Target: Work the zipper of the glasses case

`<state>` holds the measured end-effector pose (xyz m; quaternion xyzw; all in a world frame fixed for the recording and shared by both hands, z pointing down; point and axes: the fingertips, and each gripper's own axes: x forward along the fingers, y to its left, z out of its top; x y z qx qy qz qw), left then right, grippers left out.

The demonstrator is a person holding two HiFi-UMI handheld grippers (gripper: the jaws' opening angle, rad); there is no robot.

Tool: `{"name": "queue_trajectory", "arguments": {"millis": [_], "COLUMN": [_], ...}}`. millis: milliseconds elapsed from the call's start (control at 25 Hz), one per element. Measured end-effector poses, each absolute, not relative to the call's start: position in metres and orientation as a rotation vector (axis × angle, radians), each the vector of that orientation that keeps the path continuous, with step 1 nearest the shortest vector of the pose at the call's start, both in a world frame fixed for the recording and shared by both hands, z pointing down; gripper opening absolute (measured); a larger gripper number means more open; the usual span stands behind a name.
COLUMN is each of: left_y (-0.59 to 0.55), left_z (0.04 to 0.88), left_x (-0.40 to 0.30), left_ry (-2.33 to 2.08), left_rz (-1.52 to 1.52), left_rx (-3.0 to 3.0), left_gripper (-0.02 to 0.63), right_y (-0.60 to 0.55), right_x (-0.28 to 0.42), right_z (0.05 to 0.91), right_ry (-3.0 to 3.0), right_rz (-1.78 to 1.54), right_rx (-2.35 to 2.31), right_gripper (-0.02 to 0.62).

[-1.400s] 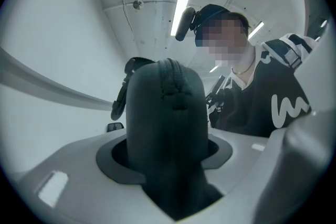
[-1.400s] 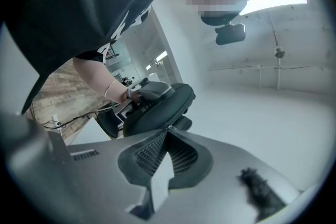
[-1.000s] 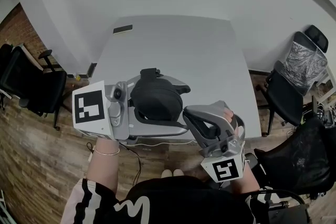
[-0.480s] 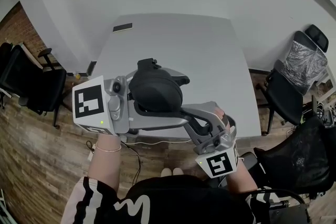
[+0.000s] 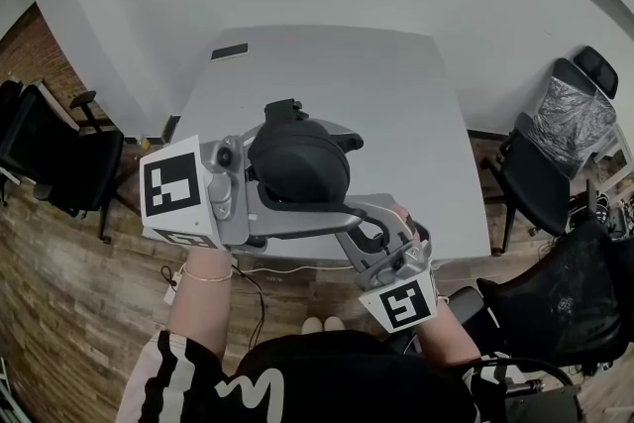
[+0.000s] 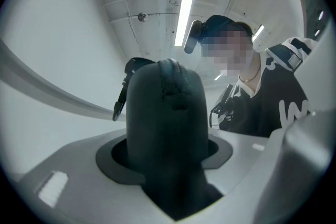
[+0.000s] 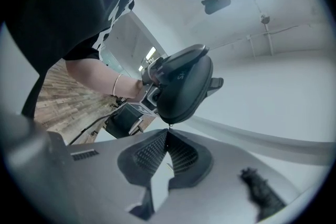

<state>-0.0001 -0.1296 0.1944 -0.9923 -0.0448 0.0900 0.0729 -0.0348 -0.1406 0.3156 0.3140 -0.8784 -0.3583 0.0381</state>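
Note:
A black zip-up glasses case (image 5: pixel 297 163) is held in the air above the near edge of the table, with my left gripper (image 5: pixel 347 175) shut on it across its width. In the left gripper view the case (image 6: pixel 168 123) stands upright between the jaws of the left gripper (image 6: pixel 168 157) and fills the middle. My right gripper (image 5: pixel 349 223) reaches up from the lower right to the case's near end. In the right gripper view its tips (image 7: pixel 167 134) meet just below the case (image 7: pixel 184 84), pinched on a tiny zipper pull (image 7: pixel 168 126).
A grey table (image 5: pixel 396 104) lies under the grippers, with a small dark flat object (image 5: pixel 231 52) at its far left corner. Black office chairs stand on the wooden floor at left (image 5: pixel 59 163) and right (image 5: pixel 540 183). A black clip (image 6: pixel 122 97) hangs from the case.
The right gripper has moved up and to the left, from apart at the lower right to the case's near end. The left gripper and case have shifted only slightly.

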Motion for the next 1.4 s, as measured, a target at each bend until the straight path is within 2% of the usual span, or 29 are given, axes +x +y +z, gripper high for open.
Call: {"name": "queue_trajectory", "arguments": {"millis": [480,880,1120,1400], "left_y": [-0.142,-0.175,-0.185,-0.181], "left_z": [0.198,0.214,0.251,0.306], "left_x": [0.001,-0.037,-0.066,-0.066], "left_ry": [-0.015,0.557,1.075,1.245], "left_rz": [0.268,0.331,0.403,0.273], "left_rx": [-2.998,-2.903,-2.727,-2.734], "left_gripper": [0.274,0.273,0.273,0.273], "right_y": [-0.149,-0.153,-0.163,-0.161], "right_x": [-0.036,-0.004,0.028,0.038], "right_z": [0.324,0.329,0.301,0.280], "right_ry": [-2.753,-2.728,-2.764,-2.766], "right_rz": [-0.948,-0.819,-0.658,-0.699], "right_rx": [1.002,1.129,1.367,1.449], "right_gripper": [0.005,0.006,0.006,0.006]}}
